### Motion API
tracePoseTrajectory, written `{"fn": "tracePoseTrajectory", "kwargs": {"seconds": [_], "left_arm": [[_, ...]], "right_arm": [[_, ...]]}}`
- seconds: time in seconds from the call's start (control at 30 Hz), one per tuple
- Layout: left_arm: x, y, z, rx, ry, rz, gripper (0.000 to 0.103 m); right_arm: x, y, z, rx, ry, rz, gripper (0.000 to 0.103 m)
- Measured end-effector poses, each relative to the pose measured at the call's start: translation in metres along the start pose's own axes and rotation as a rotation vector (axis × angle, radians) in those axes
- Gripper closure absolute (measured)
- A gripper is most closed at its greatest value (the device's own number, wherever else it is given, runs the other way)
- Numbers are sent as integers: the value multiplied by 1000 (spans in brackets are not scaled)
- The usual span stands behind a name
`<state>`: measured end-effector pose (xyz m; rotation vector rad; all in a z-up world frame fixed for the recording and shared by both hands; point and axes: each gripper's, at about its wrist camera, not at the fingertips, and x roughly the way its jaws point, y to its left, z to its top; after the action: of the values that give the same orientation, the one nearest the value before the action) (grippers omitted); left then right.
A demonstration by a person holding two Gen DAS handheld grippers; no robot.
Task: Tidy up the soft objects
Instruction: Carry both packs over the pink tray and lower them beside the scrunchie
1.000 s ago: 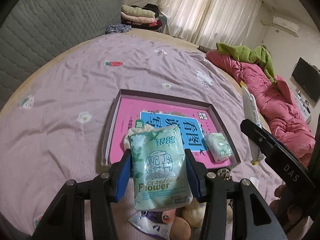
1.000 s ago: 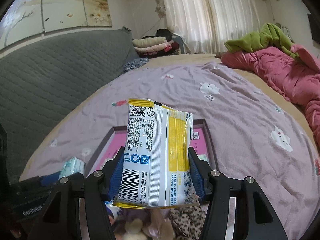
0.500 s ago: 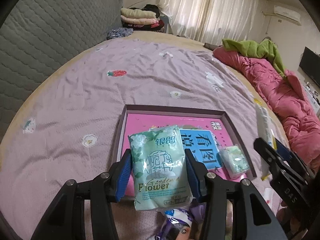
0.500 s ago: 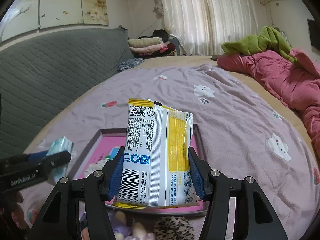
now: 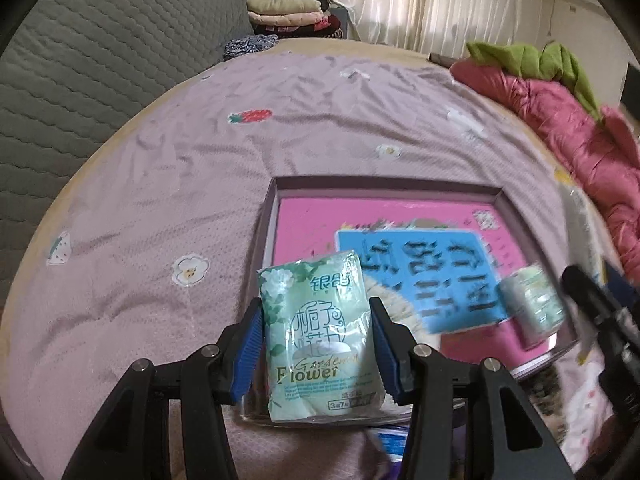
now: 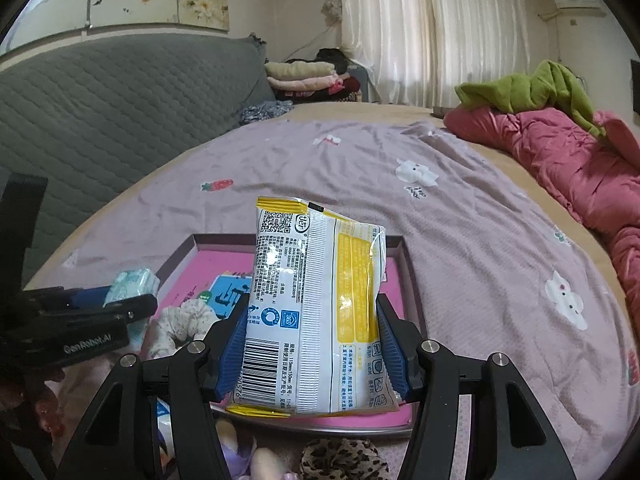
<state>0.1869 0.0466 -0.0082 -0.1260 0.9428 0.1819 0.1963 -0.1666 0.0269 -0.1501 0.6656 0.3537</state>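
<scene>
In the left wrist view, the left gripper (image 5: 318,344) has its blue pads pressed on a green tissue pack (image 5: 320,332), held upright with its long axis running toward 12 o'clock. The shallow box (image 5: 384,184) lies just ahead, from 12 to 2 o'clock, with a smaller tissue pack (image 5: 532,304) already inside near its right wall.

In the right wrist view, the right gripper (image 6: 312,344) clamps a yellow-and-white packet (image 6: 316,312), also upright, with the box directly behind it at 12 o'clock. Both hands seem about equally near, so either load probably needs only a short drop forward.
</scene>
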Motion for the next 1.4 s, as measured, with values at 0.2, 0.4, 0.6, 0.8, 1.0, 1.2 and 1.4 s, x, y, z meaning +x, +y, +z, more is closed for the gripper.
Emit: {"fn": "tracePoseTrajectory", "kwargs": {"seconds": [0.2, 0.4, 0.6, 0.8, 1.0, 1.2, 1.4], "left_arm": [[14, 2, -9, -2, 25, -4, 52], [21, 2, -14, -9, 32, -14, 52], [23, 0, -16, 12, 36, -13, 52], [28, 1, -18, 3, 45, -22, 52], [29, 3, -17, -3, 47, -29, 52], [30, 5, -17, -15, 52, -36, 52], [31, 6, -17, -20, 57, -42, 52]], "right_arm": [[14, 2, -9, -16, 34, -2, 43], [25, 9, -17, -53, 60, -24, 43], [37, 16, -24, -107, 94, -68, 43], [49, 21, -33, -145, 136, -93, 43], [57, 18, -35, -133, 161, -103, 41], [63, 15, -37, -115, 190, -105, 40], [65, 15, -38, -115, 212, -112, 38]]}}
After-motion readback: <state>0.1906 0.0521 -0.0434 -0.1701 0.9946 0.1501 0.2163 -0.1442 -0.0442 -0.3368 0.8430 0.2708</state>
